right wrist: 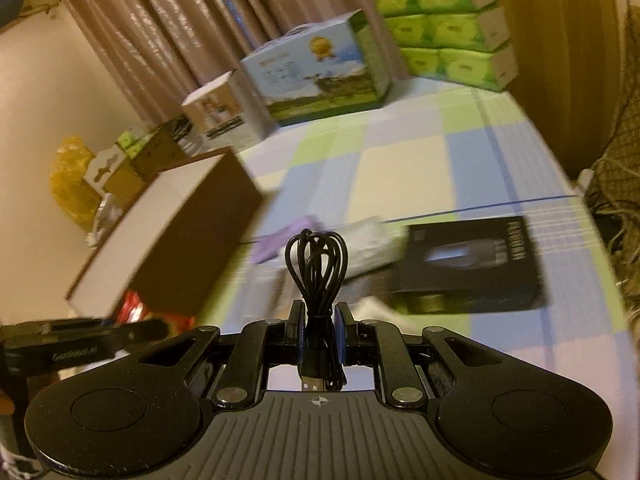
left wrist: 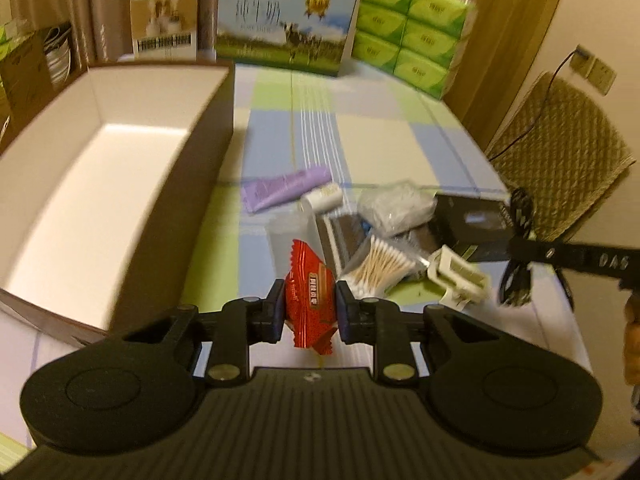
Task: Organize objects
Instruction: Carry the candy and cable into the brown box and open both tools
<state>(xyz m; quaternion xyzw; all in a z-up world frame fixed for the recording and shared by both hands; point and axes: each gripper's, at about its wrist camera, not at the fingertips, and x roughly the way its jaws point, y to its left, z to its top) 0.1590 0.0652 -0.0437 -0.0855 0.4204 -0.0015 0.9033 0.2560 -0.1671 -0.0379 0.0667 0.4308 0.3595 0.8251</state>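
Left wrist view shows the left gripper [left wrist: 310, 306] pinching a red crinkled snack packet [left wrist: 310, 300] between its blue pads, lifted above the checked tablecloth [left wrist: 400, 128], just right of the open brown cardboard box with a white inside [left wrist: 100, 184]. Beyond lie a purple tube [left wrist: 284, 188], a bundle of cotton swabs [left wrist: 380, 266] and a black flat carton [left wrist: 468, 220]. Right wrist view has the right gripper [right wrist: 319, 334] clamped on a coiled black USB cable [right wrist: 316, 268], held off the table.
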